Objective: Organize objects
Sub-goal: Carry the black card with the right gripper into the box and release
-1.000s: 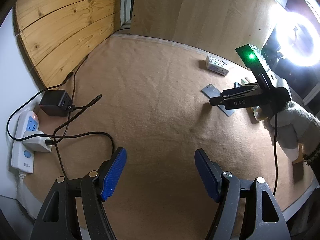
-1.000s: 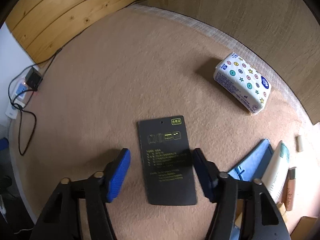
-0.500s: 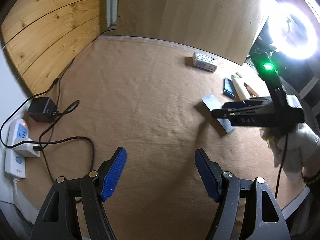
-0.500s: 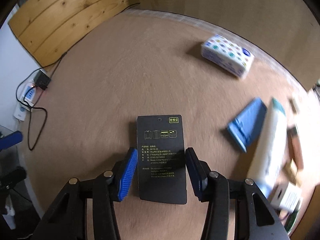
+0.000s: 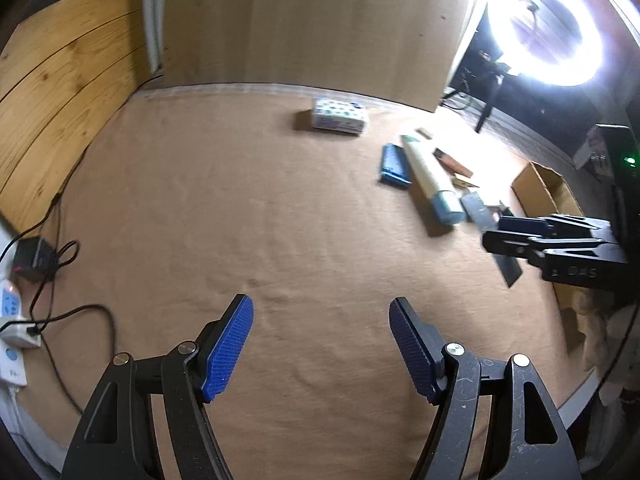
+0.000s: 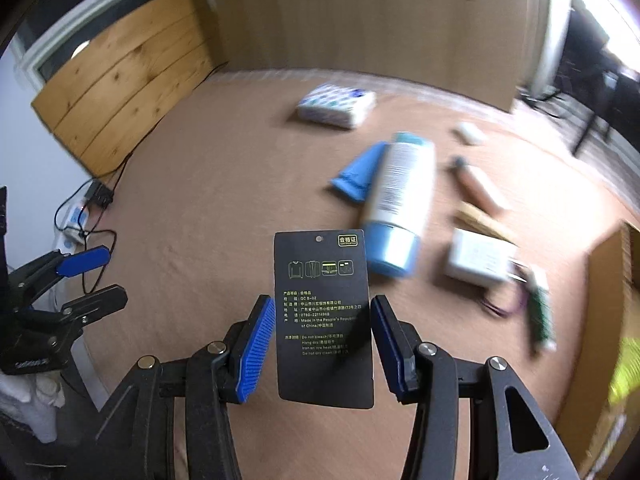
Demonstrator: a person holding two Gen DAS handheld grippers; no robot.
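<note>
A tan felt-covered table [image 5: 280,220] ran back to a plywood wall, with a ring light [image 5: 548,24] glaring at two o'clock in the left wrist view. The right gripper [image 6: 323,340] had just been closing, and the black hang tag [image 6: 322,316] was clamped by its edges between the blue pads and lifted clear of the felt. The left gripper [image 5: 321,344] stood wide with nothing between its fingers. At one o'clock from the tag lay a white bottle with a blue cap [image 6: 400,200], touching a blue pouch [image 6: 360,172]. A tissue pack [image 6: 338,104] sat at twelve o'clock. The small items at three o'clock were too blurred to identify, and a cardboard box [image 6: 608,320] was cut off at the frame edge.
</note>
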